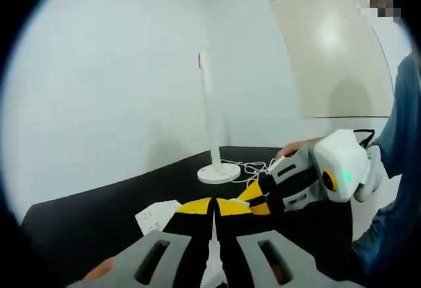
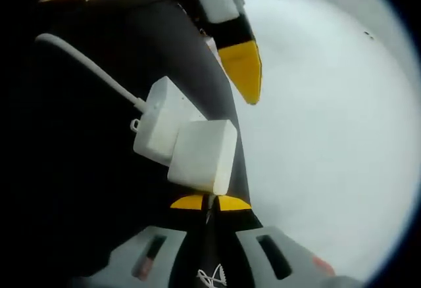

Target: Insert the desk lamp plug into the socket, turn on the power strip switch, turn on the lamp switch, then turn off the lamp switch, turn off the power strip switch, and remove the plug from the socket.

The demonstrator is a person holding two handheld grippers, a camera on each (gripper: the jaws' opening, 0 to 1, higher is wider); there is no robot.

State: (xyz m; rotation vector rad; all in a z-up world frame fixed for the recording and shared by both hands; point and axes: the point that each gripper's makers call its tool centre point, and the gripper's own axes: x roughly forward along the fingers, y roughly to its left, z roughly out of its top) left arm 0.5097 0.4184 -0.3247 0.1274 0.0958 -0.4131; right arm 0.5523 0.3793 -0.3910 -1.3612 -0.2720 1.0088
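The white desk lamp (image 1: 210, 137) stands on its round base at the back of the black table (image 1: 99, 216), its thin cord (image 1: 253, 168) curled beside the base. Left of my left gripper (image 1: 214, 206) lies the white power strip (image 1: 158, 216). That gripper is shut, yellow tips together with nothing between them. My right gripper (image 1: 253, 194) comes in from the right, held by a person's hand. In the right gripper view, the power strip (image 2: 158, 127) with its cable (image 2: 85, 64) lies ahead, and a white plug block (image 2: 204, 156) sits over its near end. My right gripper (image 2: 210, 202) is shut just short of that block.
A pale wall fills the background. A large light panel (image 1: 335, 58) leans at the upper right. The person's blue sleeve (image 1: 401, 169) is at the right edge. My left gripper's yellow tip (image 2: 242, 68) hangs above the strip in the right gripper view.
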